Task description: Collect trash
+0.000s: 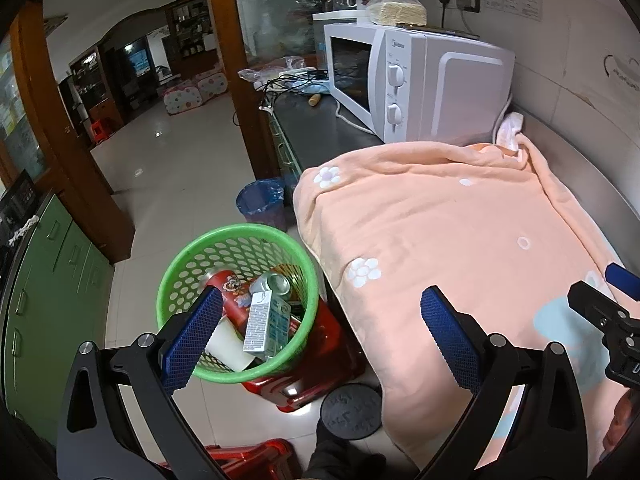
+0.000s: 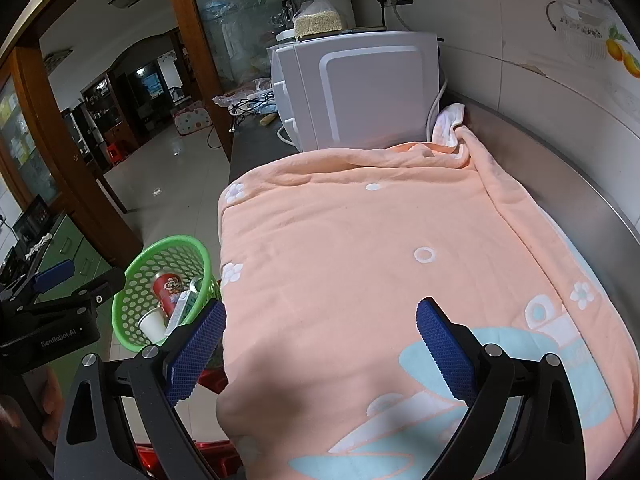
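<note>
The peach blanket covers the counter in front of you, running from the near edge to the white microwave at the far end, and no loose trash shows on it in either view. Left of it and lower, the green basket sits on a red stool and already holds the trash: a red can, a silver can, a carton standing tilted with its long axis running near to far, and a white paper cup.

Your left gripper hangs with one finger over the basket and the other over the blanket's edge, its jaws spread wide and gripping nothing. Your right gripper is over the near part of the blanket, equally wide apart and empty.

The basket lies down and to the left of both, so your left hand is clearly nearer. Judging by the bare blanket, collecting looks finished or nearly so; anything left is out of sight.
</note>
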